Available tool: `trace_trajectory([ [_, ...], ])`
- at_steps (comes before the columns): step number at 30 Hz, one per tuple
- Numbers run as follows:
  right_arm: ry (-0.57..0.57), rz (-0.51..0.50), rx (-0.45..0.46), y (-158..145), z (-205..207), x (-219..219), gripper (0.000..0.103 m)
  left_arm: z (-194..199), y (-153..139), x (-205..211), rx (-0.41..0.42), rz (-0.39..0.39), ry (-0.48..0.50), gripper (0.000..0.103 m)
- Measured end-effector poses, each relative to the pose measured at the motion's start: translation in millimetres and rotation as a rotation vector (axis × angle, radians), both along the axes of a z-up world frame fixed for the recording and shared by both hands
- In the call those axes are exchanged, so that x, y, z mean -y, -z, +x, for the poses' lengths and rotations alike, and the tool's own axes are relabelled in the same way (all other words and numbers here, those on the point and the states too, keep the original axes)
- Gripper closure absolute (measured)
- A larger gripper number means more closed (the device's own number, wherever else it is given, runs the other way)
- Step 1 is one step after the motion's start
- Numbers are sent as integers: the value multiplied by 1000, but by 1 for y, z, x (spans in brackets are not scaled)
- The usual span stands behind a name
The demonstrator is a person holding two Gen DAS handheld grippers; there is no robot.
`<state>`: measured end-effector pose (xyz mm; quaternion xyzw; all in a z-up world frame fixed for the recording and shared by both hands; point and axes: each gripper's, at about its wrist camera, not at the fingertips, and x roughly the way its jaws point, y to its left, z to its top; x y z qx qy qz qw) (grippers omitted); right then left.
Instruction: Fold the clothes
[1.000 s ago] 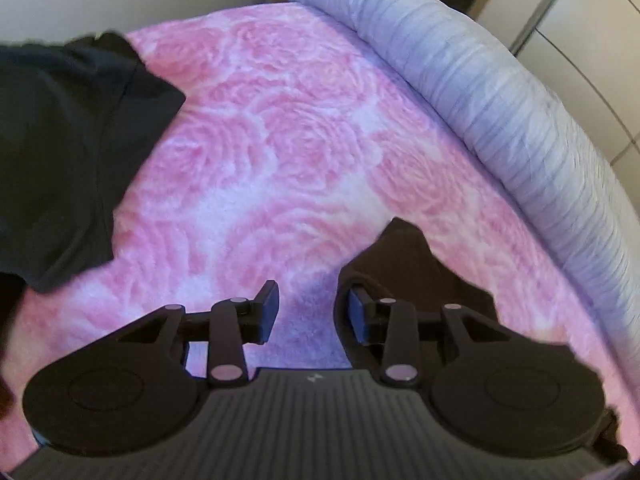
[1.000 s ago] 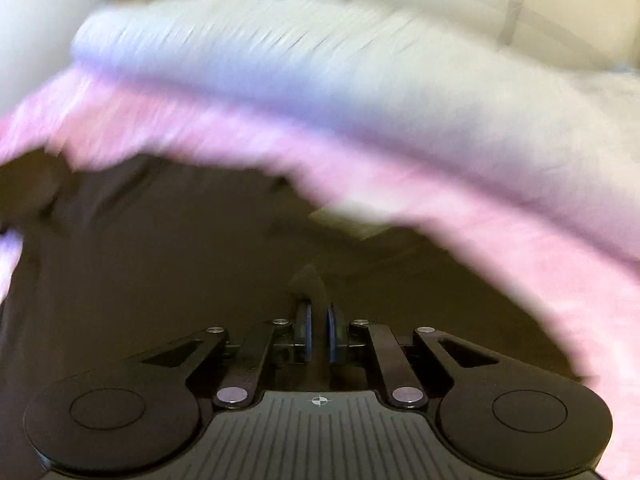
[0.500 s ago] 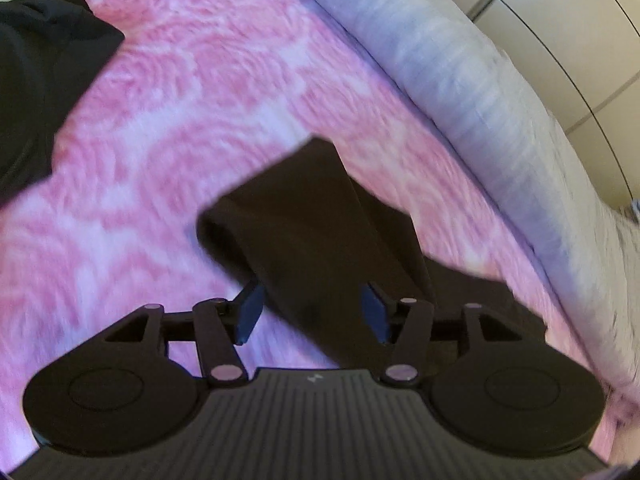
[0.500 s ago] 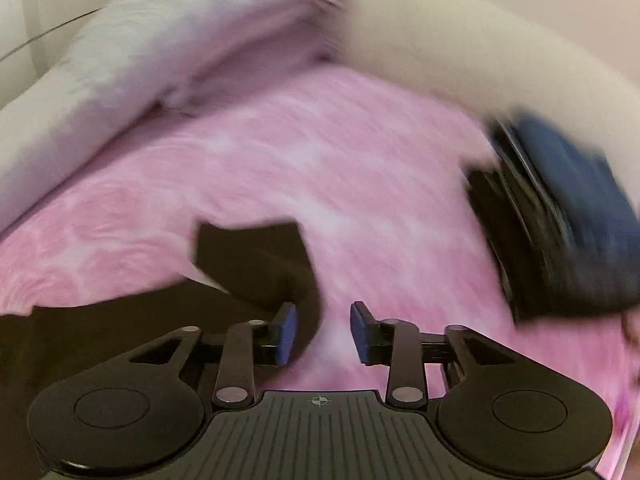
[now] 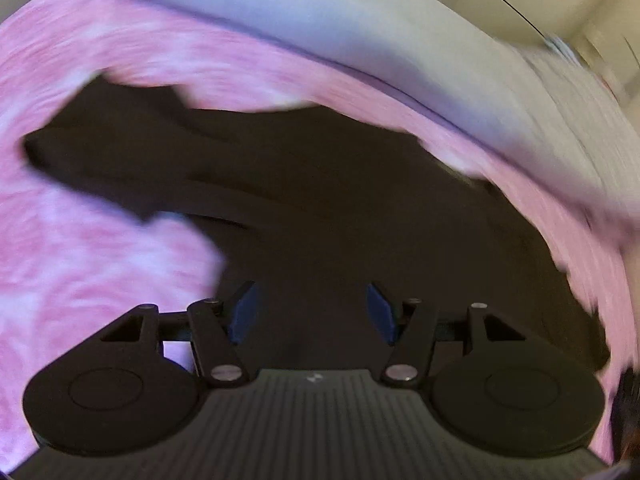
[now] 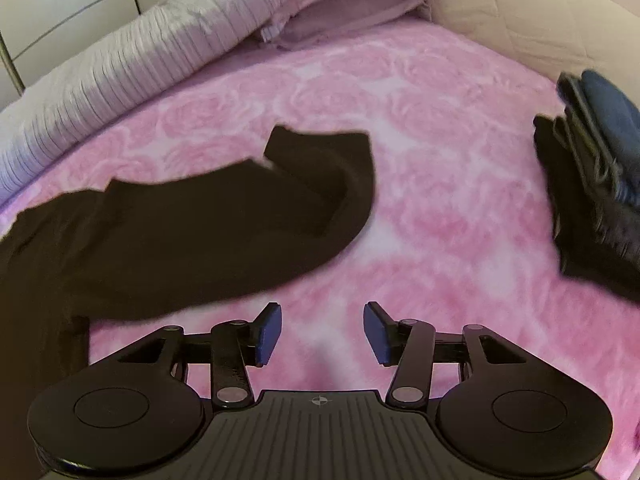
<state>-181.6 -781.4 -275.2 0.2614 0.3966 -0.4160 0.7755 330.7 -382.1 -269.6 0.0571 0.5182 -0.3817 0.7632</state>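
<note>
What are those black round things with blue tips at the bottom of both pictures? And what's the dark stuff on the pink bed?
Those are two grippers, pinching tools a person holds, one in each hand. A small camera sits on each, looking forward along its fingers. One picture comes from the left gripper, the other from the right gripper. Both are open and hold nothing. The dark thing is a black garment lying crumpled on a pink rose-patterned blanket, waiting to be folded. At the right lies a stack of folded clothes. A rolled grey duvet lies along the blanket's far edge.
</note>
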Motion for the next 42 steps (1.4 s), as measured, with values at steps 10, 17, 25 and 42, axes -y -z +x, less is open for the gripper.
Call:
trace_trajectory([
  [10,-35,4,-48,-16,-34,24,52,-122,-16,54,57,-19,268,39],
  [17,-49,-33,-33,-43,-52,15,52,-181,-6,66,-6,-53,359,39],
  [25,-177,-43,-11,-43,-41,72,52,-239,0,112,-8,-38,416,39],
  [42,-427,162,95,77,56,276,103,-376,20,210,-30,130,201,39],
])
